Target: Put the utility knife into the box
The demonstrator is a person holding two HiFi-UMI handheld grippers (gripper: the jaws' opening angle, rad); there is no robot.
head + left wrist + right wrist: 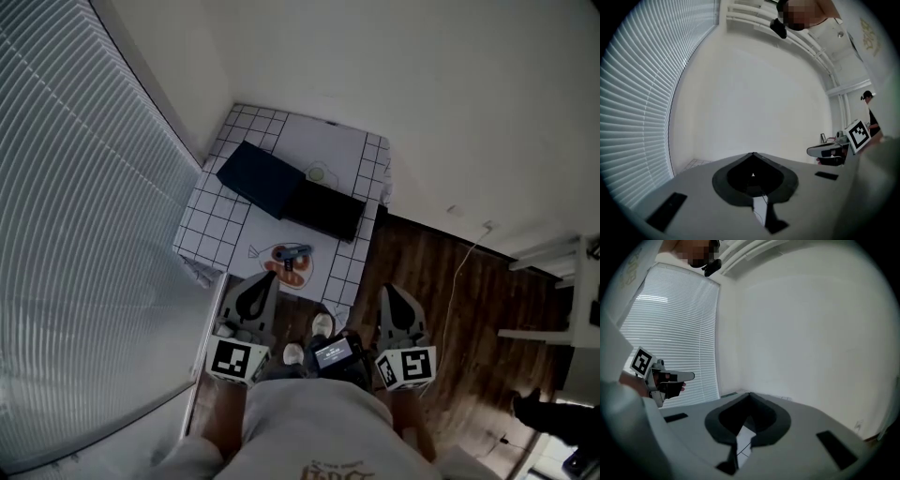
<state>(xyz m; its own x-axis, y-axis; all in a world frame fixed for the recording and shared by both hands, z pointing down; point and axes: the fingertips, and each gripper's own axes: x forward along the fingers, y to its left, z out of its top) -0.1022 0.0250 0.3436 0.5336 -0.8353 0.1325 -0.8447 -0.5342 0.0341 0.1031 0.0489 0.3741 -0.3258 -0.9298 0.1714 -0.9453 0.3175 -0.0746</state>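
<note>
In the head view a small table with a white grid cloth (217, 230) stands in the room's corner. On it a dark box lies open, its navy lid (258, 176) to the left and its black tray (326, 208) to the right. The blue-grey utility knife (292, 251) rests on an orange-and-white mat (277, 272) near the table's front edge. My left gripper (270, 276) is shut and empty, its tip just short of that edge, near the knife. My right gripper (392, 290) is also shut and empty, over the wooden floor to the right of the table. In both gripper views the jaws meet at a point: left gripper (753, 153), right gripper (750, 393).
Window blinds (84, 216) run along the left and white walls close the corner. A small round greenish thing (317, 173) sits behind the box. A white cable (459, 272) trails over the wooden floor (469, 319), and white furniture (562, 281) stands at the right.
</note>
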